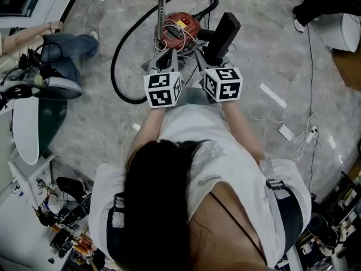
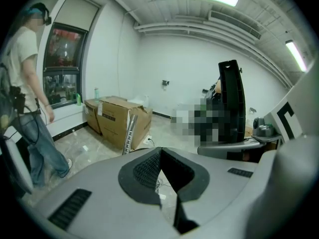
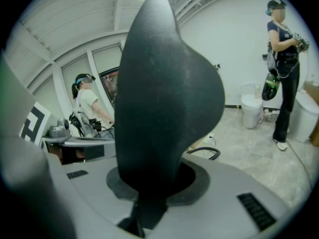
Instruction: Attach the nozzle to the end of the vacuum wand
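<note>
Right gripper [image 3: 149,185] clamps the black nozzle [image 3: 167,93]; left gripper [image 2: 162,177] is closed, empty. The metal wand [image 1: 162,13] rises beside the red vacuum [image 1: 181,30] and black hose [image 1: 115,66] on grey marbled floor [image 1: 271,49]; cardboard boxes [image 2: 115,118] sit by the white wall.

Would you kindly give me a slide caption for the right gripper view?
Right gripper clamped on the black nozzle, which dominates the frame.

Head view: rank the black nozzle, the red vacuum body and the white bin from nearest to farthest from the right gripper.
1. Black nozzle: held in the right gripper's jaws.
2. Red vacuum body: on the floor, just left of it.
3. White bin: far off, upper right.
</note>
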Available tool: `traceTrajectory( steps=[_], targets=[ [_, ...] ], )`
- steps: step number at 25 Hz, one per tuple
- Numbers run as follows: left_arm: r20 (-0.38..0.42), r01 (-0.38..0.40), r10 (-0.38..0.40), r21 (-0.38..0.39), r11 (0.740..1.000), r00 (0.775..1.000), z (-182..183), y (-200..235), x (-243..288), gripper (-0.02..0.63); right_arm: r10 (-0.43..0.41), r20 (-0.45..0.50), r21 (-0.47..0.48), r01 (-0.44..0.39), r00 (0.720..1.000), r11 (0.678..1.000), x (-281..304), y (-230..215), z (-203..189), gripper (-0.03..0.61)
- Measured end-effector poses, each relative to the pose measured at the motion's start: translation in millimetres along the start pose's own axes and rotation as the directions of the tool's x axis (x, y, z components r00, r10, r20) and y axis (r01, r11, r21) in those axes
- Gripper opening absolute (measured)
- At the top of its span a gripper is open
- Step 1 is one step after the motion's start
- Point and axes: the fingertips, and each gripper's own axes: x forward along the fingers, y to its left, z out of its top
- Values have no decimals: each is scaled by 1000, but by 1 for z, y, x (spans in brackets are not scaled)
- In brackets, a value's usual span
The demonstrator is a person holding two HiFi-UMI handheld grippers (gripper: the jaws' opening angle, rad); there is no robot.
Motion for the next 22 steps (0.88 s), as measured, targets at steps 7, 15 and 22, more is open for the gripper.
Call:
traceTrajectory(
  steps=[7, 15, 22],
  targets=[
    [4, 4, -4, 24, 1000, 1000, 4, -1, 2, 2, -11, -9, -2, 11, 1000, 1000, 3, -2, -3, 91],
    [-1, -17, 17, 11, 1000, 1000, 7, 25, 12, 2, -14, -24, -23, 14, 1000, 1000, 22, 0, 6, 91],
    [-17, -35, 35, 6, 999, 999, 8, 47, 32, 2, -21, -32, -41, 20, 999, 999, 45, -5, 19, 91]
  ],
)
